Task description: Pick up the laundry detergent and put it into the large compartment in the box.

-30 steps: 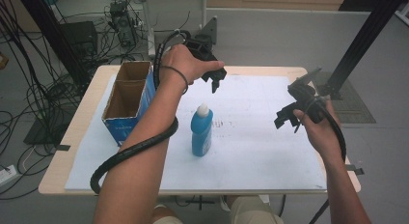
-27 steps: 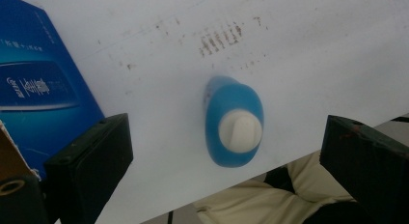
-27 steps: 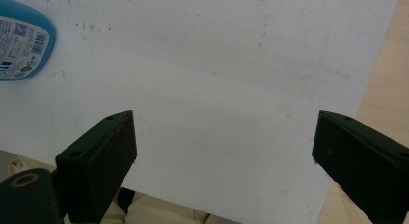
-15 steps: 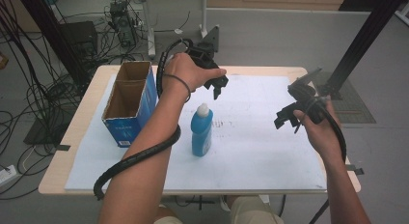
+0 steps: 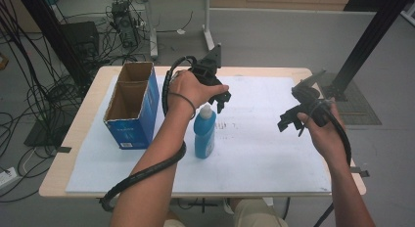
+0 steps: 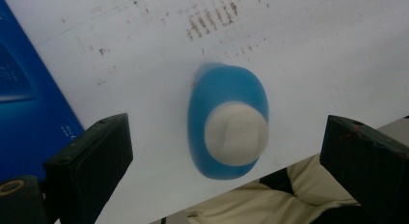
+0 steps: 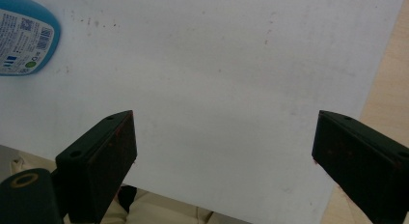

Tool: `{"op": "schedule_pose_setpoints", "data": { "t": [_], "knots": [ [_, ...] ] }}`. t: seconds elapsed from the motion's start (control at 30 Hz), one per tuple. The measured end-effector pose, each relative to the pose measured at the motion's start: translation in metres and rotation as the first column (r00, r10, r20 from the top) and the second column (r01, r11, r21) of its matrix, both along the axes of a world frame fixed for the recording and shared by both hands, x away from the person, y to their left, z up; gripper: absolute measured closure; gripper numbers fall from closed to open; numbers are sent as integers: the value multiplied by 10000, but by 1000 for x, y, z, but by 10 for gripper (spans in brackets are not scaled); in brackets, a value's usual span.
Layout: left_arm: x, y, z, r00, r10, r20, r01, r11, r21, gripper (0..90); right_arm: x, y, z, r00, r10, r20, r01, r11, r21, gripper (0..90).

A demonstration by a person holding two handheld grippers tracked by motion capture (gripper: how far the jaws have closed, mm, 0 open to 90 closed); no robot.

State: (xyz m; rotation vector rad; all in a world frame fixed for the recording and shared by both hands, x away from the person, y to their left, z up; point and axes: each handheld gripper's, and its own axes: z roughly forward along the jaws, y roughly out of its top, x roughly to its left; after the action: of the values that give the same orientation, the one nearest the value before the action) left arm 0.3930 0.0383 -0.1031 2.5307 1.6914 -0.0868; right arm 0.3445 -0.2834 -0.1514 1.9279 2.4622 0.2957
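Glossy blue plastic bottle [image 5: 204, 131], matt white cap [image 6: 236, 133], cardboard box [image 5: 132, 105]

Left gripper [image 5: 221, 102]: black body, thick black ribbed cable [image 5: 147, 172] trailing off the near table edge. Thin black band [image 5: 183, 99] on the left wrist. Right gripper [image 5: 291, 122]: black, angular, black cable along the forearm. Blocky black jaws, reddish scuffs, small screw holes. Cream trousers [image 5: 254, 212].

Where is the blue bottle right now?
In the high view, the bottle stands upright on the white mat, right of the box, under the left hand-held gripper.
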Motion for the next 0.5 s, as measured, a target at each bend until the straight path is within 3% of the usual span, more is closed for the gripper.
{"op": "schedule_pose_setpoints", "data": {
  "t": [0.5],
  "knots": [
    [-4, -6, -29, 9999, -102, -97, 103, 9999, 78, 49, 0, 1, -5, 10000, 2, -88, -2, 10000, -11, 83]
  ]
}}
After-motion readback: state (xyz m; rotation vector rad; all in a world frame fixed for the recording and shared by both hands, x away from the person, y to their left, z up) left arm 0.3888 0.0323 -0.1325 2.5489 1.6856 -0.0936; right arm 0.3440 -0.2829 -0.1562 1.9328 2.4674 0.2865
